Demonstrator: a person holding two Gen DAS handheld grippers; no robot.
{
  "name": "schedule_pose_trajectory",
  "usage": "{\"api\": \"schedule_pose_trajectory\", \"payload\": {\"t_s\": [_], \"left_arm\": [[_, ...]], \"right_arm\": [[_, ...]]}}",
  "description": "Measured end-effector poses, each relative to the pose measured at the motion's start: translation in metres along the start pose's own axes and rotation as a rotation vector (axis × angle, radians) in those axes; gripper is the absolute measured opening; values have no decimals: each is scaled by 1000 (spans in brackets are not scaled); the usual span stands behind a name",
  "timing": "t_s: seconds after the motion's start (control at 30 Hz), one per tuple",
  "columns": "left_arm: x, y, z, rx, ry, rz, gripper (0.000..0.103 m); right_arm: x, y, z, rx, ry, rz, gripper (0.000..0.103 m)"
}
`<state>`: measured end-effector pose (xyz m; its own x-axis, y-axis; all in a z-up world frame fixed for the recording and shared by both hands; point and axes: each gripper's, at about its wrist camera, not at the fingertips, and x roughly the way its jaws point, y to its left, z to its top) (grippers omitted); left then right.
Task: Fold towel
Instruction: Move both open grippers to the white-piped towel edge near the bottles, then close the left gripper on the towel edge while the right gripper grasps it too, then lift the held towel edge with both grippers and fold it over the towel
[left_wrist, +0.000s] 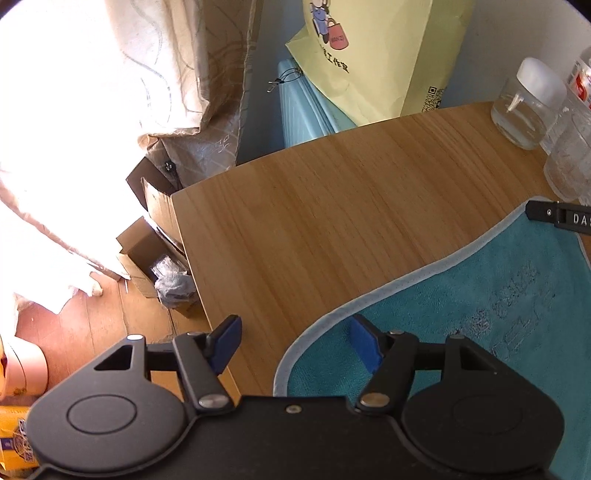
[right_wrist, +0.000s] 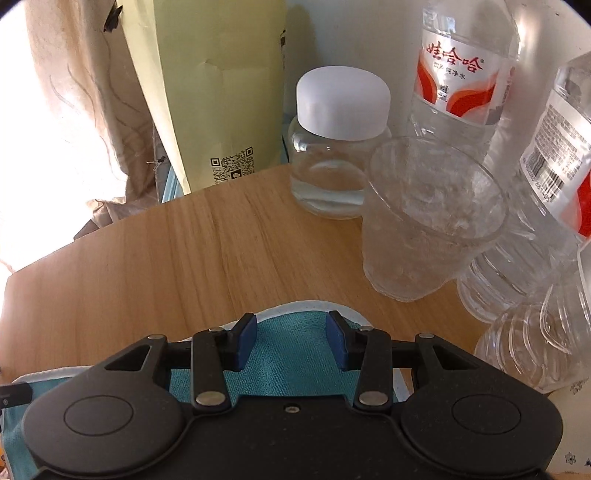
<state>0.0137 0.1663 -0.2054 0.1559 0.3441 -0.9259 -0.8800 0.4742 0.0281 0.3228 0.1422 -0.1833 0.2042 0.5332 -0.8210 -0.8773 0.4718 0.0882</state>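
Your left gripper (left_wrist: 295, 343) hangs with its jaws spread wide, straddling the near-left corner of the teal towel (left_wrist: 480, 295): one blue pad (left_wrist: 364, 343) sits over the cloth, the other over bare table (left_wrist: 332, 192), so a close here would catch the hemmed edge. Your right gripper (right_wrist: 291, 339) is likewise open, holding nothing, with the far corner of the towel between its pads; whether they touch the cloth, you cannot tell from this angle. The towel lies flat and unfolded. Beyond it stand a plastic cup (right_wrist: 424, 229), a capped jar (right_wrist: 336, 147) and water bottles (right_wrist: 461, 74), near enough to warrant a low, inward fold.
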Motion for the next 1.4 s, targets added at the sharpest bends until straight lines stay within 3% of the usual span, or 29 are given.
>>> {"api": "schedule_pose_trajectory", "payload": {"t_s": [0.1, 0.27, 0.4, 0.67, 1.07, 1.4], "left_arm": [[-4, -6, -5, 32, -35, -22, 36], [-6, -11, -9, 25, -51, -42, 20], [-8, -14, -13, 18, -39, -85, 8], [-21, -18, -17, -1, -62, -122, 7], [-68, -21, -31, -7, -159, -182, 7], [-104, -40, -33, 142, -212, -330, 8]], "right_arm": [[2, 2, 2, -30, 10, 2, 42], [0, 3, 2, -49, 27, 39, 12], [-5, 2, -1, -28, 28, 67, 5], [-30, 0, -9, 15, -48, 111, 5], [-102, -27, -35, 144, -194, 85, 4], [-178, -46, -87, 312, -326, -23, 5]]}}
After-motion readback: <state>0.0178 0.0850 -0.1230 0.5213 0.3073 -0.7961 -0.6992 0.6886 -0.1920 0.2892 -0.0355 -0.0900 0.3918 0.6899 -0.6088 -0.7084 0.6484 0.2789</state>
